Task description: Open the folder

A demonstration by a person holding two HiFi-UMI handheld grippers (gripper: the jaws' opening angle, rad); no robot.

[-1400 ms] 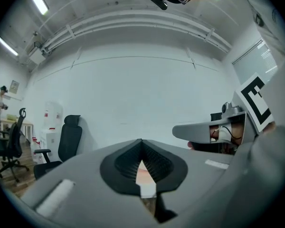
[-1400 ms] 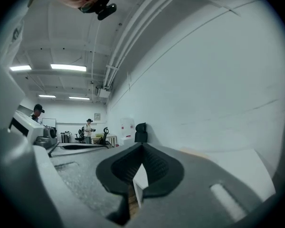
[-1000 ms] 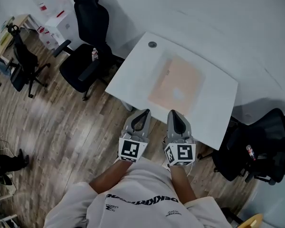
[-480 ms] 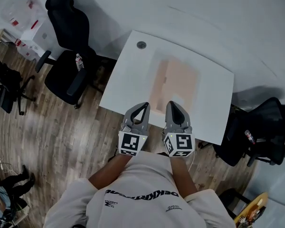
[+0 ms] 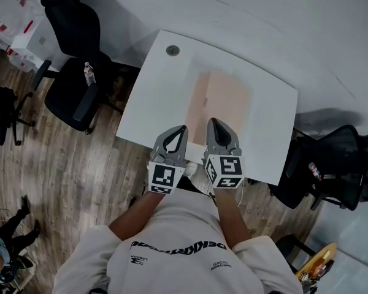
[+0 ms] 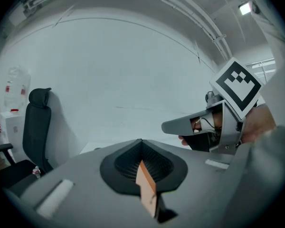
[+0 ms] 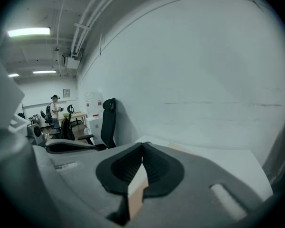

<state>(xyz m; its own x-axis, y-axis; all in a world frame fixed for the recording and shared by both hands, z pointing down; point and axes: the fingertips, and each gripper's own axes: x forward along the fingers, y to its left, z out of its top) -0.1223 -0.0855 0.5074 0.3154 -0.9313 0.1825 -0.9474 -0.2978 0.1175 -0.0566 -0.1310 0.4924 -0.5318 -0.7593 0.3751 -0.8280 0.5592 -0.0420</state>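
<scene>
Both closed and empty, your left gripper [image 5: 182, 128] and right gripper [image 5: 213, 121] have advanced over the white table [image 5: 152, 95], seemingly reaching the flat peach folder [image 5: 226, 97].

My folder [image 5: 224, 103] looks pale peach, perhaps salmon in this washed-out light, on a white table [image 5: 144, 106]. My left gripper [image 5: 183, 128] and right gripper [image 5: 213, 122] are grey, patterned behind with black-and-white squares. The office chair [image 5: 73, 78] is black, and the floor [image 5: 67, 164] is grey-brown woodgrain.

I see a white table [image 5: 150, 97] on a wood floor [image 5: 61, 170]. Black chairs [image 5: 70, 87] stand by a white wall [image 5: 276, 23].
</scene>
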